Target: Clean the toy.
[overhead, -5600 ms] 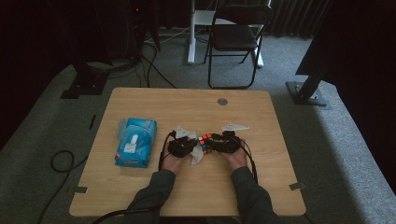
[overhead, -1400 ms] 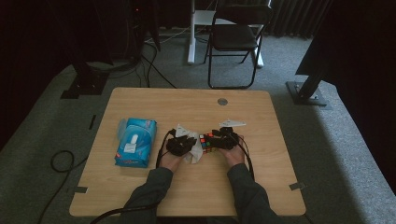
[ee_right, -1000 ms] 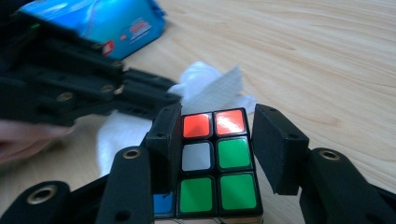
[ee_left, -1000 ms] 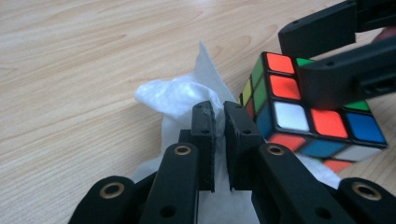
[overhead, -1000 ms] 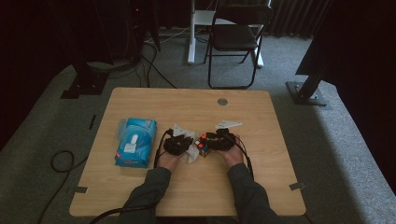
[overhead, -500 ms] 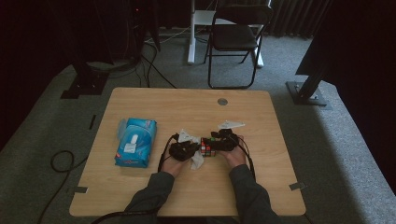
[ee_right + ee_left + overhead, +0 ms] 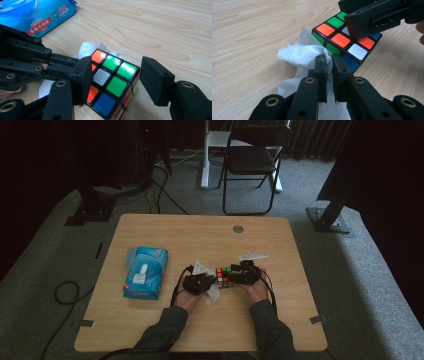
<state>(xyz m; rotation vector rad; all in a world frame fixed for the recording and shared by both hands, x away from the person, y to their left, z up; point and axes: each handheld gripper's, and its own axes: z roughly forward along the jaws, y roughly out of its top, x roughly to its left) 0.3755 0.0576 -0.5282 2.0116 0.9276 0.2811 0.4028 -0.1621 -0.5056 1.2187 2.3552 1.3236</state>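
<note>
Pinching a crumpled white paper tissue (image 7: 299, 53) between nearly closed jaws, the left gripper (image 7: 329, 60) presses it against the side of the multicoloured plastic puzzle cube (image 7: 110, 82) at the table's middle. The right gripper (image 7: 115, 80) straddles the cube, its jaws having just opened; the right pad stands clear. Since a second ago both hands sit slightly nearer the person. Farther left lies a blue soft pack of wipes (image 7: 145, 272) on the light wooden table (image 7: 200, 232).
</note>
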